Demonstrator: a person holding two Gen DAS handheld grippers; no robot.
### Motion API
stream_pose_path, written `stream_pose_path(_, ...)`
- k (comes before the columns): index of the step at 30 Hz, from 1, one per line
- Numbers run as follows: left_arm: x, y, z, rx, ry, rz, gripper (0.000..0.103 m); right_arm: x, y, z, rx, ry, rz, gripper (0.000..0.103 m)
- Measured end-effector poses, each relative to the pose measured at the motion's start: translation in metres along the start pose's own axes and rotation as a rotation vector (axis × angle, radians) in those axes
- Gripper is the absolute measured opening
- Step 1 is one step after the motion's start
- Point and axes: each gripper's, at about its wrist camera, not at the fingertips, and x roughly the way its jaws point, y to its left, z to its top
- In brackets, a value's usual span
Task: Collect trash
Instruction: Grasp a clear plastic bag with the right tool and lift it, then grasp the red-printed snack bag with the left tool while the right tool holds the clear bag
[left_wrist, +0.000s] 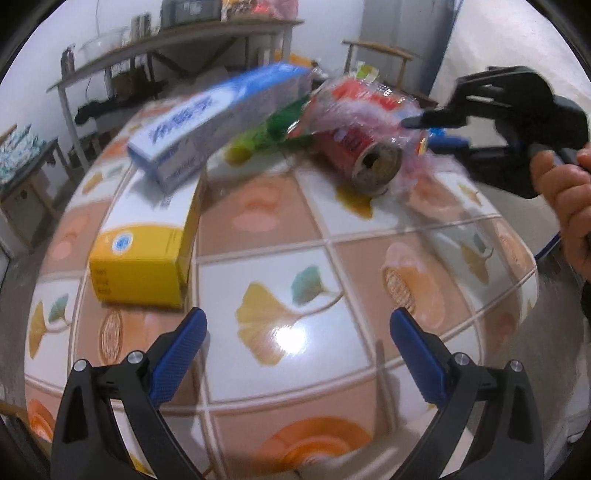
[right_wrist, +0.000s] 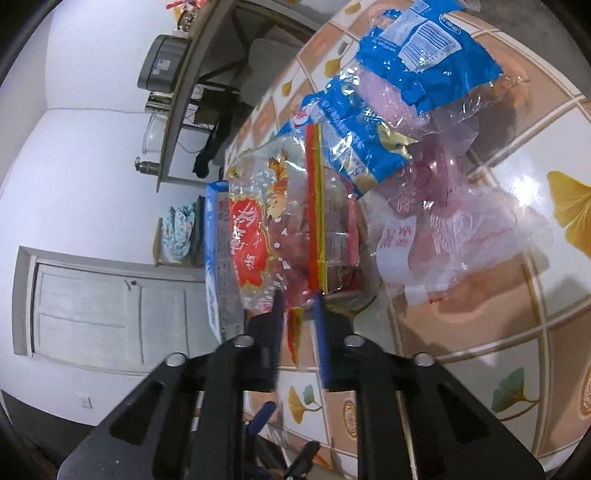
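Left wrist view: my left hand-held gripper (left_wrist: 297, 350) hangs above the desk (left_wrist: 369, 258) with its blue pads (left_wrist: 183, 354) spread wide and only bare patterned tile between them.
Left view, boxes: a yellow box (left_wrist: 144, 254) lies on the desk, and a long blue-and-white box (left_wrist: 218, 122) rests across its top, tilted.
Left view, can: a red drink can (left_wrist: 364, 147) lies on its side, open end facing the camera, half under crinkled clear plastic.
Left view, green item: a green packet (left_wrist: 269, 136) sits between the long box and the can.
Left view, right tool: my right hand-held gripper (left_wrist: 413, 122) reaches in from the right, its tip at the plastic over the can; my hand (left_wrist: 565, 199) holds its grip.
Right wrist view: my right hand-held gripper (right_wrist: 297, 299), turned on its side, has its pads drawn nearly together on the edge of a clear wrapper with red print (right_wrist: 273, 229); the plastic passes between them.
Right view only: a blue snack bag (right_wrist: 417, 62) with a barcode, a second blue wrapper (right_wrist: 354, 136) and a thin pink plastic bag (right_wrist: 472, 229) lie heaped on the desk past the gripped wrapper.
Right view, long box: the blue-and-white box (right_wrist: 218, 266) shows as a narrow edge behind the gripped wrapper.
Right view, hidden: the can is mostly covered by the gripped wrapper, and the yellow box cannot be seen.
Background: a shelf (left_wrist: 177, 40) with clutter stands by the white wall; a white door (right_wrist: 103, 314) shows in the right view only.
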Motion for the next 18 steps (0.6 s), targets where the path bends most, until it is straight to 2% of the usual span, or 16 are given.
stream_pose_path(2, -0.004, 0.006, -0.003, -0.025, -0.004, -0.017, 0.097, -0.005, 0.002, -0.006, -0.003, -0.007, 0.019, 0.006)
stream_pose_path(9, -0.037, 0.029, -0.008, -0.135, -0.119, -0.128, 0.097, -0.029, 0.014, -0.028, -0.047, 0.015, 0.152, 0.003)
stream_pose_path(12, -0.053, 0.041, -0.009, -0.176, -0.173, -0.148, 0.097, -0.038, 0.026, -0.046, -0.107, 0.081, 0.195, 0.003)
stream_pose_path(15, -0.068, 0.050, -0.007, -0.191, -0.226, -0.144, 0.097, -0.034, 0.033, -0.069, -0.150, 0.215, 0.241, 0.003)
stream_pose_path(16, -0.072, 0.052, -0.008, -0.193, -0.236, -0.143, 0.097, -0.028, 0.031, -0.079, -0.153, 0.269, 0.231, 0.003)
stream_pose_path(18, -0.077, 0.055, -0.009, -0.195, -0.248, -0.133, 0.097, -0.018, 0.021, -0.088, -0.150, 0.320, 0.175, 0.009)
